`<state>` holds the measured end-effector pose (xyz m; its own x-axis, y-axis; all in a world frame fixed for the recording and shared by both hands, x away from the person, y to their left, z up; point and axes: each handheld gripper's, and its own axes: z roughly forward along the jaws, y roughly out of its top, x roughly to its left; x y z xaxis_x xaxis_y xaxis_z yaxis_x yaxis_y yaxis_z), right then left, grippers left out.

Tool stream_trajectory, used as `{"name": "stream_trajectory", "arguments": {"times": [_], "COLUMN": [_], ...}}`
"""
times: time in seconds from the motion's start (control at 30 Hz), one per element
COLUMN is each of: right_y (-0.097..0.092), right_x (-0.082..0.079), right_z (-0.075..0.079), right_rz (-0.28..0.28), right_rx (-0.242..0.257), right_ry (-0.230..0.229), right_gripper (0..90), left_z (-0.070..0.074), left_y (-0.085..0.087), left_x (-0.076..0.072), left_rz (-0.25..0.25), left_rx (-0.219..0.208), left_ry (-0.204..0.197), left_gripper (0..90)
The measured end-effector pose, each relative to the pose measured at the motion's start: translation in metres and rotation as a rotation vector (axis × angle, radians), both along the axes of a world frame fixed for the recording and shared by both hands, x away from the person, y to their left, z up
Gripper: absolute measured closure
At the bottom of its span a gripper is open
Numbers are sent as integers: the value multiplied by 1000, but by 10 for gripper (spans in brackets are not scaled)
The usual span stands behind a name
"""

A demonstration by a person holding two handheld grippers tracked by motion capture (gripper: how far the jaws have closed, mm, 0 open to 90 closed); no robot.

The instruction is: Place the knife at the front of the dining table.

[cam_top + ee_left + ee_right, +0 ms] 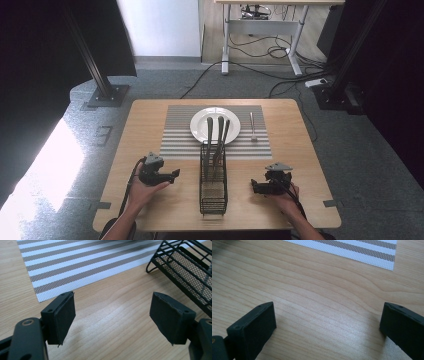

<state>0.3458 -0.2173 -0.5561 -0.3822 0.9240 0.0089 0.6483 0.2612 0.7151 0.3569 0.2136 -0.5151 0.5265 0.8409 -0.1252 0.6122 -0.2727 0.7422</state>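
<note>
Looking down from the high view, far left is deep shadow, with a bright patch of light on the grey floor (45,165) and a black frame post (95,70) bolted to a foot plate. Moving in, the light wooden tabletop (150,200) takes over, warm grain running across it.

Here's the left gripper (172,174), held low by the person's left hand (142,192) just beside the black wire caddy (213,190), jaws pointing toward it. From the left gripper view the left gripper (112,315) is spread wide with nothing between its pads (65,317), bare tabletop (110,322) below, the striped placemat (82,262) ahead and the caddy's mesh wall (185,267) at upper right.

Centre now: the grey-and-white striped placemat (180,135) lies at the far half of the tabletop, a white plate (200,125) on it. The caddy stands with its far end touching the mat, and dark-handled utensils (218,137) rise out of it across the plate's near edge. A single metal utensil (253,125) lies on the mat right of the plate; which kind is too small to tell.

Right side: the right gripper (254,186), in the right hand (285,200), is aimed leftward at the caddy. The right gripper view shows the right gripper (327,327) gaping wide and empty over wood (319,302), a mat corner (372,252) beyond.

Beyond, a white desk frame (260,30) and black cables (270,55) on the floor, then dark frame struts (350,55) at far right.
</note>
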Motion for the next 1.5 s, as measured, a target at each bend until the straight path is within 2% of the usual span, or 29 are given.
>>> {"name": "stream_trajectory", "arguments": {"times": [0.23,0.27,0.3,0.33,0.37,0.4,0.43,0.47,0.6,0.7,0.8,1.03,1.2,1.27,1.37,1.4,1.5], "right_y": [-2,-2,-2,-1,-1,0,0,0,-1,-2,-3,-3,-3,-3,-3,-3,-3], "right_x": [0,0,0,1,2,3,3,2,3,3,2,1,1,1,0,0,0], "right_z": [0,1,1,1,2,1,1,1,2,2,0,0,0,0,0,0,0], "right_rz": [9,5,5,4,-4,-15,-15,-17,-1,4,1,-1,-1,-1,-2,-3,-1], "right_rx": [0,-3,-3,-5,-8,-6,-6,-3,-7,-7,0,3,3,3,3,4,3], "right_ry": [0,7,7,16,20,16,16,9,21,19,1,-2,-1,-2,-2,-1,-1], "right_gripper": [5,6,6,6,5,4,4,4,11,12,12,12,12,13,16,16,16], "left_z": [5,12,12,19,23,34,34,42,48,50,63,75,88,93,97,99,100], "left_y": [3,3,3,3,3,4,4,0,-12,-14,-13,-19,-31,-36,-39,-42,-45], "left_x": [-3,-7,-7,-10,-12,-12,-12,-8,-2,-1,2,8,15,18,20,21,22], "left_rz": [28,34,34,40,42,42,42,31,0,-8,-17,-43,-73,-76,-79,-83,-91], "left_rx": [-16,-34,-34,-41,-52,-110,-110,-131,-103,-87,-119,-138,-139,-157,-163,-182,-172], "left_ry": [-20,-40,-40,-68,-94,-107,-107,-114,-109,-103,-117,-123,-149,-161,-164,-162,-164], "left_gripper": [217,214,216,216,228,262,259,261,248,243,251,254,256,262,269,270,271]}}
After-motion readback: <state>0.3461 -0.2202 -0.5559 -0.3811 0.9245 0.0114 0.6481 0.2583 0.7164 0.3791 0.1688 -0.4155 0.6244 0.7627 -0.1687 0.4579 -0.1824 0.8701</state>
